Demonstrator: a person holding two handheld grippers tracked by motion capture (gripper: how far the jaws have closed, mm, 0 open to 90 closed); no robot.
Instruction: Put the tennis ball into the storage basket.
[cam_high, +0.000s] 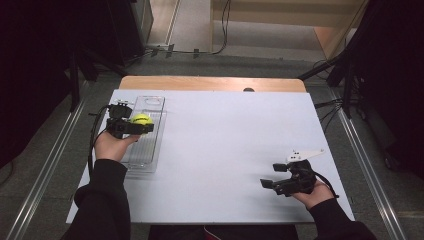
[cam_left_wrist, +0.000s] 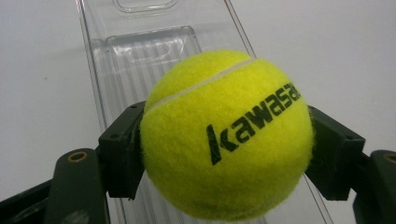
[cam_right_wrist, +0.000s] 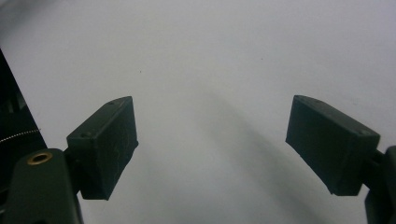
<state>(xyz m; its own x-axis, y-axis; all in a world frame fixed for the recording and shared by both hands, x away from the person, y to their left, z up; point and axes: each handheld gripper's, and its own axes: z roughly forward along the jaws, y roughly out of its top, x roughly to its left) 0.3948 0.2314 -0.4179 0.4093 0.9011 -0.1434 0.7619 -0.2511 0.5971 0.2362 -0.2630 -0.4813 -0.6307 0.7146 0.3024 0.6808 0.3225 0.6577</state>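
**Ana:** White sheet over a wooden bench (cam_high: 210, 83), grey floor all round, dark curtains at both sides and cables trailing off the back. That's our stage.

**Ben:** And the action is on the person's left. The left gripper (cam_high: 144, 126) has a yellow tennis ball (cam_high: 141, 119) clamped between its jaws, pads pressed into the felt on either side.

**Ana:** Look at it from the left gripper view: the ball (cam_left_wrist: 227, 135) is huge in the picture, with a white seam curving over the top and black lettering across the front. Both black pads are snug against it.

**Ben:** Where does it sit, though?

**Ana:** Right over the clear plastic tray (cam_high: 152, 150), the long ribbed one lying along the left edge of the sheet. In the left gripper view the tray (cam_left_wrist: 135, 51) runs away behind the ball, ridges along its floor and a handle cut-out at the far end. Whether the ball touches the tray floor, I can't tell.

**Ben:** Left hand (cam_high: 114, 145) wrapped under the gripper body, dark sleeve coming in from the bottom.

**Ana:** Over to the other side. The right gripper (cam_high: 272, 176) is low at the near right corner of the sheet, well apart from ball and tray, with the grey three-cornered plate on top.

**Ben:** Jaws spread wide there. In the right gripper view the right gripper (cam_right_wrist: 212, 144) has its two black pads far apart, only bare white sheet between them.
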